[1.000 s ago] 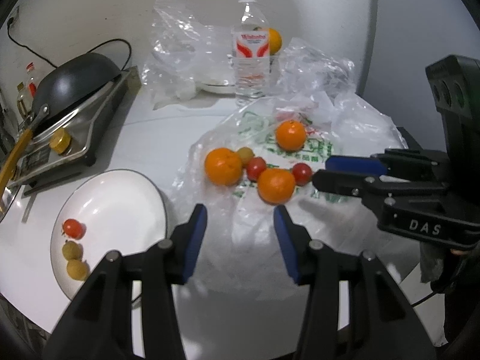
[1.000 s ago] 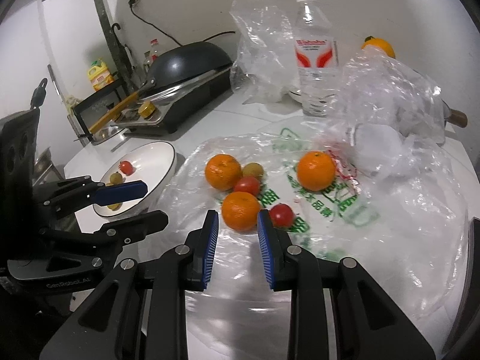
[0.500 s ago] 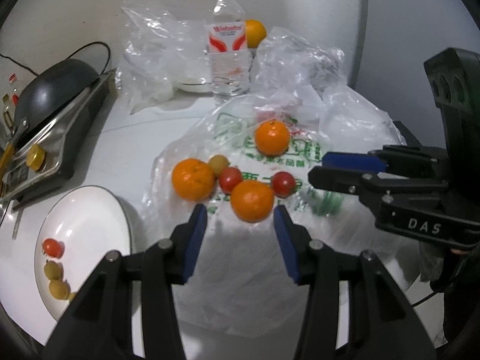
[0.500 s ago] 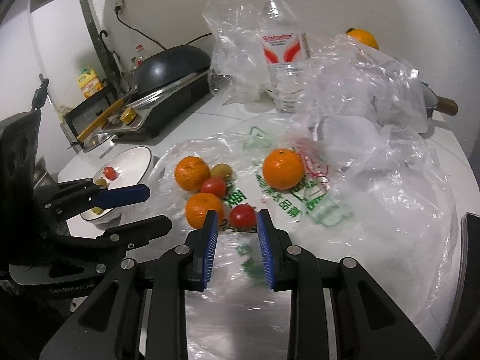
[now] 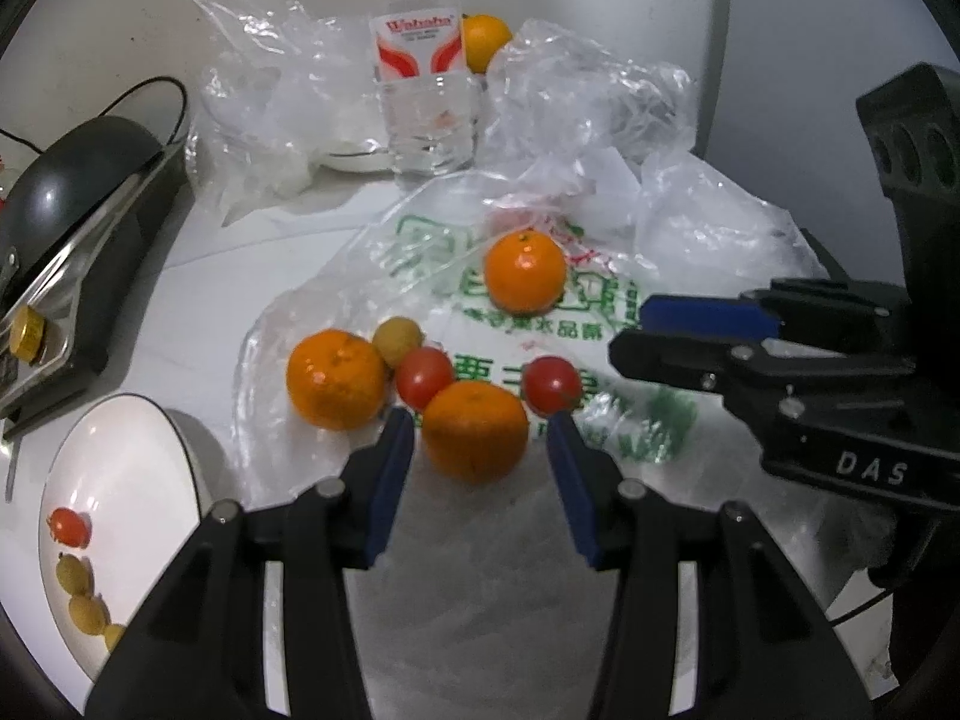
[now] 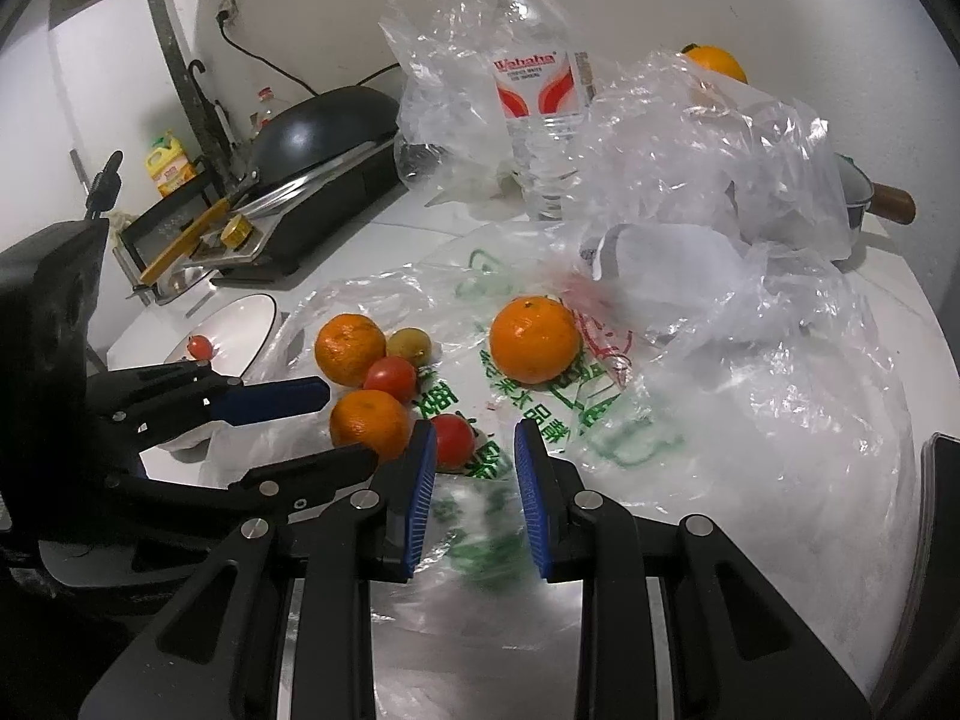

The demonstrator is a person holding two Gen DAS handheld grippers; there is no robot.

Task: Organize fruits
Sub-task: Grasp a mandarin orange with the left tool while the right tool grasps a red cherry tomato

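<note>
4 small fruits in plate

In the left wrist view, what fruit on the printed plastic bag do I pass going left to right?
Left orange → yellowish small fruit → left cherry tomato → near orange, between the open left claw's tips → far orange → right cherry tomato.
</note>
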